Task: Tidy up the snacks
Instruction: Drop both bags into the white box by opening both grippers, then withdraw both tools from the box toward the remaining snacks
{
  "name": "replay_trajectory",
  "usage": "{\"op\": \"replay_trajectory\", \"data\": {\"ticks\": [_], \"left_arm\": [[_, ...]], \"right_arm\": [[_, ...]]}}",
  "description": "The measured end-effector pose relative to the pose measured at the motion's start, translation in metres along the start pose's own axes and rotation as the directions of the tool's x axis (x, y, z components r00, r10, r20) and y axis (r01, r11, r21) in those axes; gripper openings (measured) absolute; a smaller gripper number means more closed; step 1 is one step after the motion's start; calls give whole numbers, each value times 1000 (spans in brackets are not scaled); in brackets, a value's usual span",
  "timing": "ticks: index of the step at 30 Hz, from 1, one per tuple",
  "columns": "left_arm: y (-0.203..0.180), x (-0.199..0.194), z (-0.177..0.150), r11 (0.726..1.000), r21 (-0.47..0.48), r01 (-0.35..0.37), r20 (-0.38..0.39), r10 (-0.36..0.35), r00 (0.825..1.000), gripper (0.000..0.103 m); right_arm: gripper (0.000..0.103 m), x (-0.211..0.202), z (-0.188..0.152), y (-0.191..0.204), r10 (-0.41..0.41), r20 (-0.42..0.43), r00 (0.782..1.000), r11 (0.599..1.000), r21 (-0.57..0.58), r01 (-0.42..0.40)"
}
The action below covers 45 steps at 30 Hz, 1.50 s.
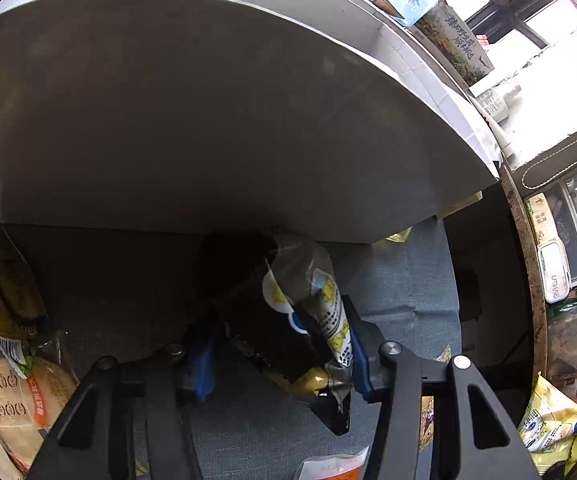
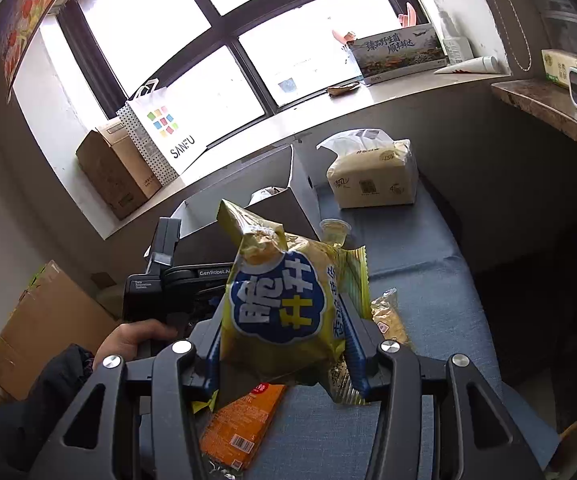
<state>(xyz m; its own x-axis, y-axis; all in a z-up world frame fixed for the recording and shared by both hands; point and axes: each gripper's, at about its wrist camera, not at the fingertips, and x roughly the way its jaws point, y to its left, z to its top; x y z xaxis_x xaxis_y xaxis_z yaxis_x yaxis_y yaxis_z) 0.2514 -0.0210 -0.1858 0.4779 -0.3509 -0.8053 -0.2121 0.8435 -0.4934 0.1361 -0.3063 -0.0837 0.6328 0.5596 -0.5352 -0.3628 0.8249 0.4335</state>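
In the left wrist view my left gripper [image 1: 280,364] has its jaws wide apart. A dark snack packet with yellow chick pictures [image 1: 308,312] lies between them against the right finger, low on the blue-grey cloth, right beside the grey wall of a white box [image 1: 208,120]. In the right wrist view my right gripper [image 2: 284,356] is shut on a yellow snack bag with a blue cloud label [image 2: 284,300] and holds it upright above the cloth. The left gripper's body and the hand holding it show there too, at the left, in front of the white box [image 2: 300,176].
Loose snacks lie on the cloth: round rice crackers [image 1: 16,400], a yellow-green packet [image 1: 4,292], yellow bags [image 1: 552,420], an orange packet [image 2: 240,428], a jelly cup [image 2: 334,232]. A tissue pack [image 2: 372,176] stands behind. A windowsill with a paper bag [image 2: 160,136] and cartons runs along the back.
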Motion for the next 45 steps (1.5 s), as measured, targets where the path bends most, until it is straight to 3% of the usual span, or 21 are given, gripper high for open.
{"op": "replay_trajectory", "data": {"ticks": [3,6,11,14,21,28,35,36,37,38,39,40,42,45], "left_arm": [[3,-26,-11,998,52,40,76,-44,996,50],[-6,-70,-29,977,210,20,199,-63,978,50],[-12,-152,-64,917,381,-117,413,-55,909,50],[-7,-188,-65,910,386,-155,485,-57,872,50],[16,-225,-12,928,329,-173,550,-40,834,50],[4,-204,69,937,299,-182,524,-2,852,50],[-5,-176,119,916,301,-264,495,86,865,54],[-5,-172,124,914,300,-274,478,104,872,68],[-5,-169,127,911,292,-291,467,129,874,95],[-3,-169,128,908,279,-313,474,153,867,103],[0,-171,126,905,275,-326,490,159,857,103],[3,-173,123,904,274,-329,500,158,851,103],[10,-177,119,909,280,-307,493,138,859,103],[16,-184,111,914,277,-297,497,128,858,103]], "right_arm": [[53,1,-4,2,4,-5,1000,1000,-9,-4],[53,6,-7,4,7,-22,1000,1000,-13,-8],[53,21,-12,19,16,-52,998,999,-51,-19],[53,32,-10,37,23,-66,998,994,-103,-30],[53,68,36,84,60,-38,997,971,-229,-67],[53,124,116,102,72,-12,997,978,-198,-73],[56,189,171,104,29,-35,999,981,-191,-35],[62,195,175,103,15,-32,999,981,-193,-21],[84,200,179,101,-2,-31,1000,981,-196,-4],[96,204,181,99,-28,-30,999,981,-191,22],[103,206,183,95,-51,-26,998,983,-176,45],[103,206,184,92,-46,-27,999,986,-164,41],[103,202,185,87,-13,-35,999,990,-143,7],[103,193,182,85,-23,-11,1000,988,-155,21]]}}
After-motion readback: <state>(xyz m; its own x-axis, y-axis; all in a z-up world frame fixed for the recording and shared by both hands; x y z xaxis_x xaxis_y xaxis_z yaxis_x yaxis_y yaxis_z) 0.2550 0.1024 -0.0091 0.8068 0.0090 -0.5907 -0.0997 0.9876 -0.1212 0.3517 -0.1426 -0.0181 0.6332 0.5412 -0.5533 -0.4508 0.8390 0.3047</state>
